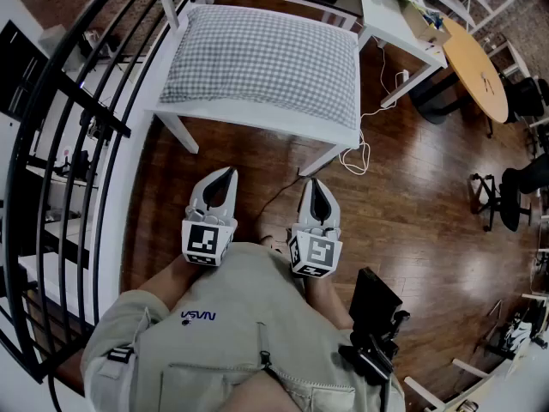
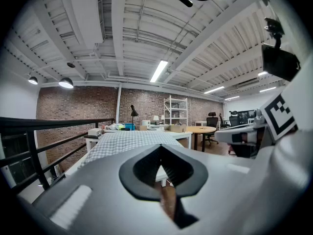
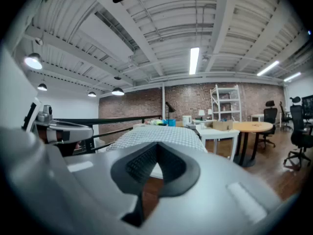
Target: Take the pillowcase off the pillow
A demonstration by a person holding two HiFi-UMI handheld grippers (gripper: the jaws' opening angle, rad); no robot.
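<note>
A pillow in a grey-and-white checked pillowcase [image 1: 266, 58] lies flat on a low white table [image 1: 257, 120] ahead of me. It fills most of the tabletop. My left gripper [image 1: 229, 172] and right gripper [image 1: 314, 182] hang side by side close to my body over the wooden floor, short of the table's near edge. Both are shut with nothing between their jaws. In the left gripper view the pillow [image 2: 129, 141] shows beyond the closed left gripper [image 2: 160, 147]. The right gripper view shows the same pillow [image 3: 164, 137] past the closed right gripper [image 3: 157, 146].
A black metal railing [image 1: 77, 101] runs along the left. A white desk [image 1: 399, 20] with clutter and a round wooden table [image 1: 476, 58] stand at the back right, with office chairs [image 1: 515, 187] beyond. A white cable [image 1: 356, 148] trails on the floor by the table's right leg.
</note>
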